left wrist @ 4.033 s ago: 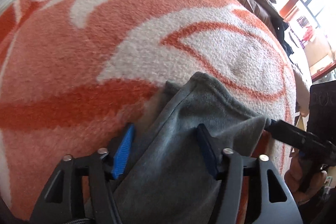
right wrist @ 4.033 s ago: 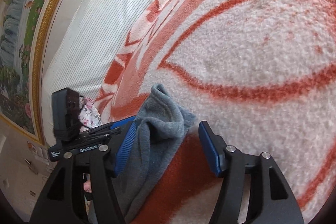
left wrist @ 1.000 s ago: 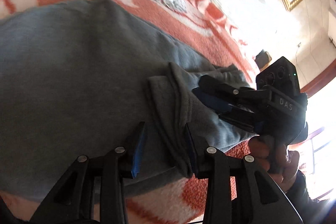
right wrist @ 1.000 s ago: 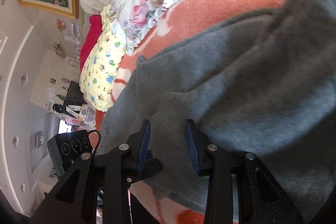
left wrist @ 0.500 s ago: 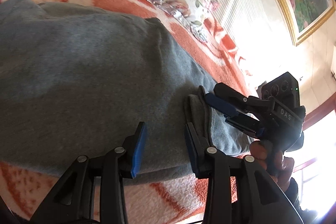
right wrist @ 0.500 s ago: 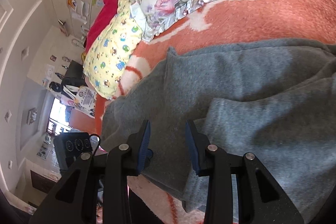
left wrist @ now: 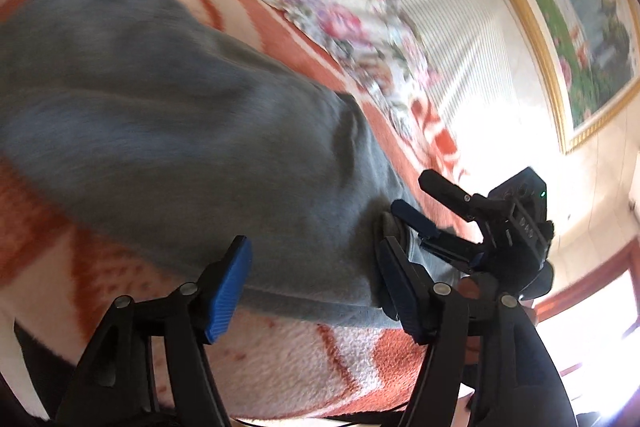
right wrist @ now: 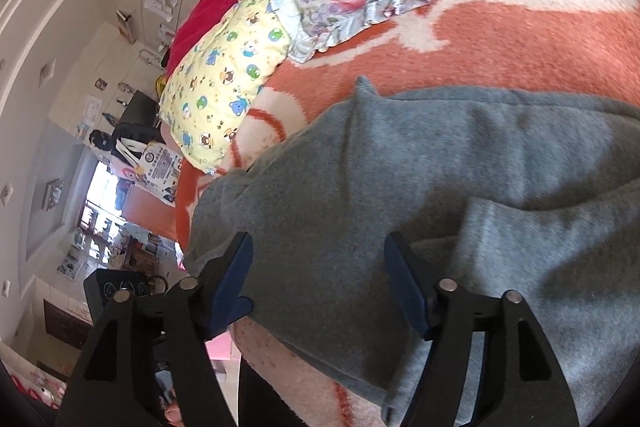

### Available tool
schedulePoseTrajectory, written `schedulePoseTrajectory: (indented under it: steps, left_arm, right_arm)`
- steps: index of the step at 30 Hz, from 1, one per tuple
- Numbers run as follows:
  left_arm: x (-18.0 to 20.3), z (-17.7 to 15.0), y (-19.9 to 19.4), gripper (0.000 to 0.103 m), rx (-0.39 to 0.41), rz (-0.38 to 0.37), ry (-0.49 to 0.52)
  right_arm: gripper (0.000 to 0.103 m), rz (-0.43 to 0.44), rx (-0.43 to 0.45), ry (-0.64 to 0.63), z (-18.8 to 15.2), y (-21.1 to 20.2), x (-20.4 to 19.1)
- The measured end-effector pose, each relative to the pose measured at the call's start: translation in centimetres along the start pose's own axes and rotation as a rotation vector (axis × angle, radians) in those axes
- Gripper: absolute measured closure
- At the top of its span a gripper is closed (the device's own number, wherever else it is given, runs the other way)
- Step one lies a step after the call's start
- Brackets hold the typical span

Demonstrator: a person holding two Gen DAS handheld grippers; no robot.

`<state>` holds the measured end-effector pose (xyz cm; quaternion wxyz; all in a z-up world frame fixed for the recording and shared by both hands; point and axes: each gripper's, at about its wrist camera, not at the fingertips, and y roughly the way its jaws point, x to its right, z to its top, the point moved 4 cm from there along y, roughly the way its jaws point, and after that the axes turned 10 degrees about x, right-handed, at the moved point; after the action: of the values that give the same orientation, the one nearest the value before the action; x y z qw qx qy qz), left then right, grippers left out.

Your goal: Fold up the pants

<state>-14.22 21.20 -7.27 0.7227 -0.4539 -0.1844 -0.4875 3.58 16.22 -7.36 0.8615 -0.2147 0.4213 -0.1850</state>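
Note:
The grey pants (left wrist: pixel 180 131) lie folded over themselves on the orange and white blanket (left wrist: pixel 304 359). My left gripper (left wrist: pixel 314 283) hangs over their near edge. Its jaws are opening, and the blue pads stand wide apart and press on no cloth. In the right wrist view the upper grey layer (right wrist: pixel 560 267) rests on the lower layer (right wrist: pixel 400 155). My right gripper (right wrist: pixel 318 279) is above that cloth with its jaws opening, and nothing is pinched between the pads. The left wrist view also shows the right gripper (left wrist: pixel 424 201) at the pants' far corner, with its fingers spread.
A floral pillow (left wrist: pixel 360 39) and a yellow printed pillow (right wrist: pixel 224 67) lie at the head of the bed, with a red cloth (right wrist: pixel 200 15) behind them. A gold-framed painting (left wrist: pixel 580 7) hangs above the striped headboard (left wrist: pixel 460 27). The bed edge drops to the room at the left (right wrist: pixel 120 227).
Both grippers carried the pants' end over onto the rest of the pants. Their jaws then widened and let the cloth go, and both have drawn back from the folded edge.

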Motion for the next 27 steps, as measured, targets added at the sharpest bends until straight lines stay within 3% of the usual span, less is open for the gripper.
schedulePoseTrajectory:
  steps: [13, 23, 27]
  left_arm:
    - [-7.8, 0.4, -6.3, 0.031, 0.176, 0.055, -0.273]
    - [-11.0, 2.9, -8.0, 0.024, 0.291, 0.096, -0.409]
    - [-12.0, 3.4, -8.1, 0.023, 0.338, 0.166, -0.470]
  right_arm:
    - [0.025, 0.015, -0.132, -0.258, 0.8, 6.4, -6.5]
    - [0.025, 0.079, -0.347, -0.577, 2.0, 15.0, -13.3]
    - [0.025, 0.101, -0.423, -0.652, 2.8, 19.3, -15.3]
